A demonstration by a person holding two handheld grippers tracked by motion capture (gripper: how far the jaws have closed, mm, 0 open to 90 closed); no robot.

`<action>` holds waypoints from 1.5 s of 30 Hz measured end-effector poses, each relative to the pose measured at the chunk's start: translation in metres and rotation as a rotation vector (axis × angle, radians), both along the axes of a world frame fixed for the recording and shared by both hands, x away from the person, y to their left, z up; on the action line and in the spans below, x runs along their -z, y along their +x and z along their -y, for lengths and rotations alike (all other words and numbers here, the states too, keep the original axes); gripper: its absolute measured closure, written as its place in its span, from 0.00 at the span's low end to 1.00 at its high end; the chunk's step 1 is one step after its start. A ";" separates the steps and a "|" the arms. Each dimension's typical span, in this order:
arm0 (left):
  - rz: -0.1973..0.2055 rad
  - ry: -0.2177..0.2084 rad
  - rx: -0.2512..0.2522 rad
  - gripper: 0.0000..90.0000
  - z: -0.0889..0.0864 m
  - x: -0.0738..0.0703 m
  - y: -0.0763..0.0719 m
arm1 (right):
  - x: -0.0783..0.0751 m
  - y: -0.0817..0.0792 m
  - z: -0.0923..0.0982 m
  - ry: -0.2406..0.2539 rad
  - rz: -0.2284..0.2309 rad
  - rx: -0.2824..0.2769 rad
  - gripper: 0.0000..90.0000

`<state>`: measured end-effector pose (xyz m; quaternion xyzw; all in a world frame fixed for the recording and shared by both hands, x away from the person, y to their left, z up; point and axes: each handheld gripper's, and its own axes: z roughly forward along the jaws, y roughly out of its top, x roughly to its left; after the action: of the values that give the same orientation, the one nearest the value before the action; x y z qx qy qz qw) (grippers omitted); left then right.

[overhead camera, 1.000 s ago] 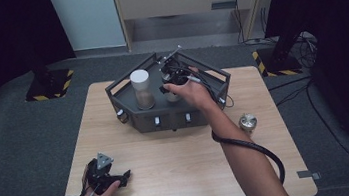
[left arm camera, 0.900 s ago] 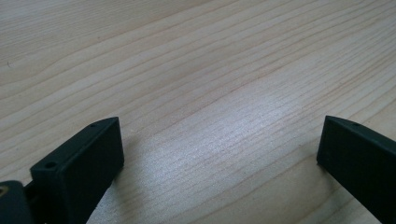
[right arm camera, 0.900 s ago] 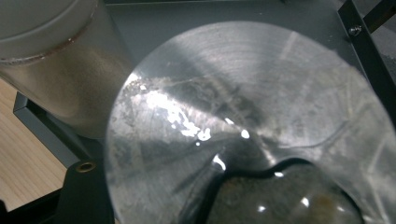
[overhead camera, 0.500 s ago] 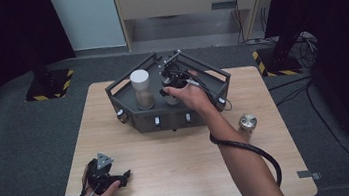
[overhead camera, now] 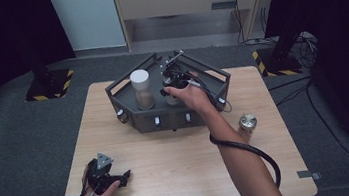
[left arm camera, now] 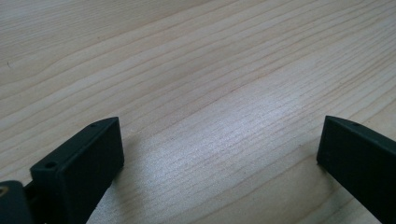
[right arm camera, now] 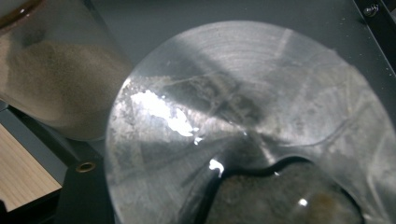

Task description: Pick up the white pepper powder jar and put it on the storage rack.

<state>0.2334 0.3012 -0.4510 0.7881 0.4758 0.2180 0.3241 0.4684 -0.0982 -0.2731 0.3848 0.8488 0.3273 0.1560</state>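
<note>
- Our right gripper stays clamped on the metal-lidded jar inside the dark tray; the sand jar stands beside it.
- Our left gripper rests unmoved, jaws apart over bare table.

Pale wooden table on grey carpet. 1 small metal-lidded jar stands near the table's right edge. 2 black stands with yellow-black striped bases flank the far side; cables lie at right.
</note>
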 end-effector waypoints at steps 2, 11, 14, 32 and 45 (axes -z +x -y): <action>0.000 0.000 0.000 0.00 0.000 0.000 0.000 | 0.001 -0.001 0.000 0.003 0.004 0.001 0.34; 0.000 0.000 0.000 0.00 0.000 0.000 0.000 | 0.004 -0.003 0.002 0.011 0.019 -0.004 0.34; 0.000 0.000 0.000 0.00 0.000 0.000 0.000 | 0.005 -0.004 0.002 0.013 0.023 -0.001 0.34; 0.000 0.000 0.000 0.00 0.000 0.000 0.000 | 0.001 -0.018 0.009 0.040 0.050 -0.014 0.12; -0.002 0.000 0.001 0.00 0.000 0.000 0.000 | -0.013 -0.048 0.036 0.050 0.109 -0.048 0.07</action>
<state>0.2336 0.3014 -0.4507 0.7886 0.4755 0.2172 0.3237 0.4200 -0.1346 -0.2600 0.3498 0.8396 0.3726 0.1842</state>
